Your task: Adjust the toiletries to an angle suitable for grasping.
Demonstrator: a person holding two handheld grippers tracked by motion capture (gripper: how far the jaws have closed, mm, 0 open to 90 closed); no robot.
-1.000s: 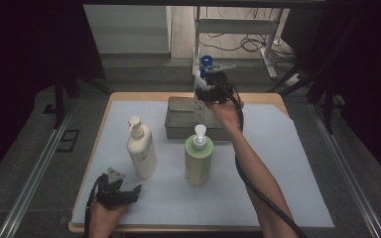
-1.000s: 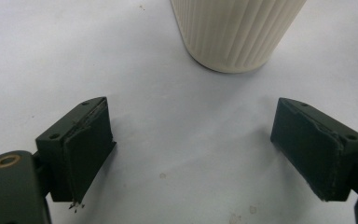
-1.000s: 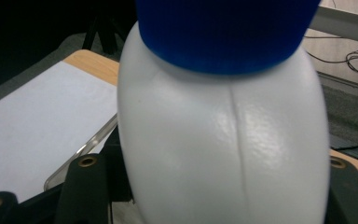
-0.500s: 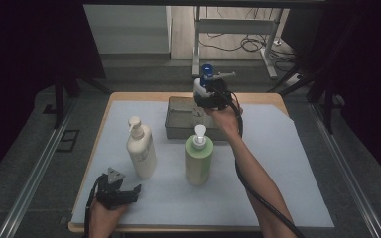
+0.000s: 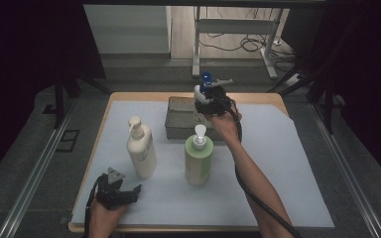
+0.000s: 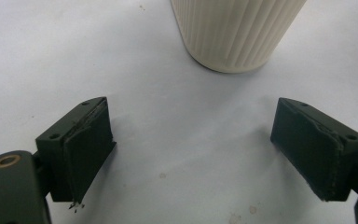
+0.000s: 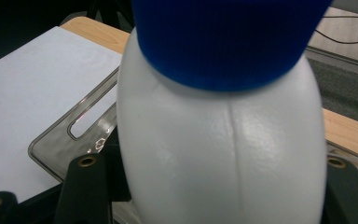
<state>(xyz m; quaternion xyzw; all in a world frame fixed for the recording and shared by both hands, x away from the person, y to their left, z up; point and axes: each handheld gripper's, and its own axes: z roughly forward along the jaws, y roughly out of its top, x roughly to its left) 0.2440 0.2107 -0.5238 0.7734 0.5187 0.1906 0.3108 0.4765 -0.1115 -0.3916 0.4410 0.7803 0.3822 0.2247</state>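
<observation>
A white bottle (image 5: 202, 92) with a blue cap (image 5: 206, 77) hangs upright over the back right part of a grey tray (image 5: 177, 120), and my right gripper (image 5: 208, 103) is shut on it. In the right gripper view the bottle (image 7: 219, 154) sits between both jaws of that gripper (image 7: 216, 198), with the tray's rim (image 7: 70, 135) below it. My left gripper (image 5: 131, 192) rests open near the table's front left edge with nothing between its jaws. In the left gripper view the gripper (image 6: 205, 158) faces the base of a cream pump bottle (image 6: 235, 32), a short way off.
The cream pump bottle (image 5: 141, 148) and a green pump bottle (image 5: 198, 156) stand upright on the white sheet (image 5: 287, 163) in front of the tray. The right forearm passes just right of the green bottle. The wooden table edge (image 5: 258, 96) lies behind the tray.
The right hand has sunk a little with the white bottle, bringing it closer to the tray. The left gripper has stayed put.
</observation>
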